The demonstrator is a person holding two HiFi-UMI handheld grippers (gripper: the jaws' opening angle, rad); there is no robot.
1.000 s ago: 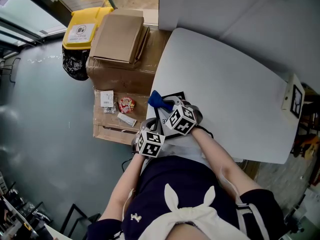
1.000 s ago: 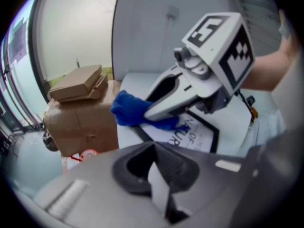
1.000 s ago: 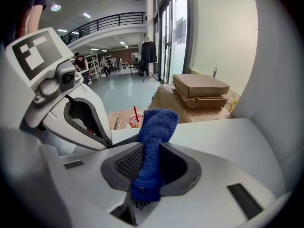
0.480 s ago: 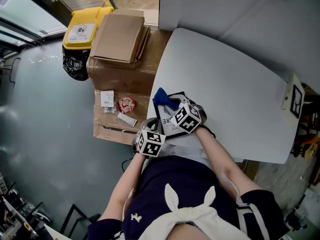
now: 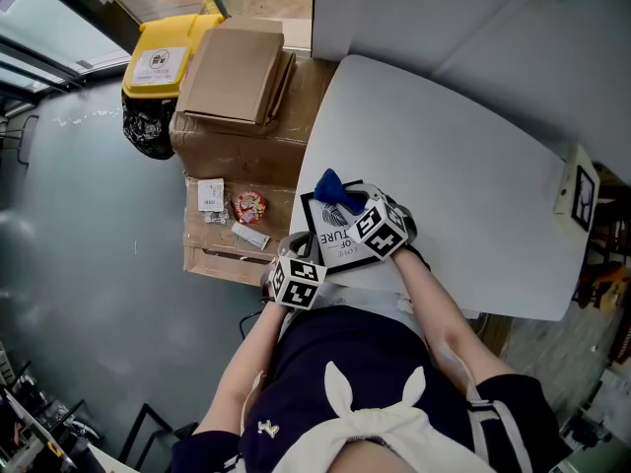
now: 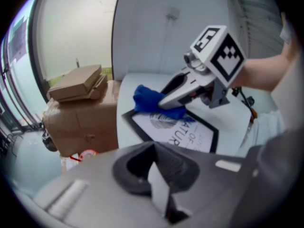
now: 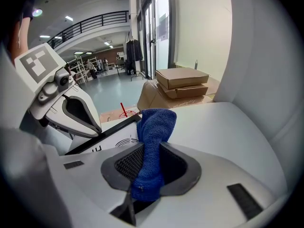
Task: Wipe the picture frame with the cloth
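A black picture frame (image 5: 333,236) with a white print lies flat near the front left corner of the white table (image 5: 463,185). My right gripper (image 5: 355,205) is shut on a blue cloth (image 5: 338,189), which rests on the frame's far edge. In the right gripper view the cloth (image 7: 153,141) stands bunched between the jaws of the gripper (image 7: 151,156). My left gripper (image 5: 312,262) sits at the frame's near corner by the table edge. In its own view the left gripper (image 6: 156,163) looks shut, with a thin pale strip between the jaws, and the frame (image 6: 175,133) lies ahead.
Stacked cardboard boxes (image 5: 237,77) and a yellow bin (image 5: 166,52) stand left of the table. A flat carton with small packets (image 5: 232,220) lies below them. A small framed item (image 5: 582,195) sits at the table's far right edge.
My right gripper has slid the blue cloth to the right along the frame's far edge, uncovering more of the print. The left gripper has stayed where it was.
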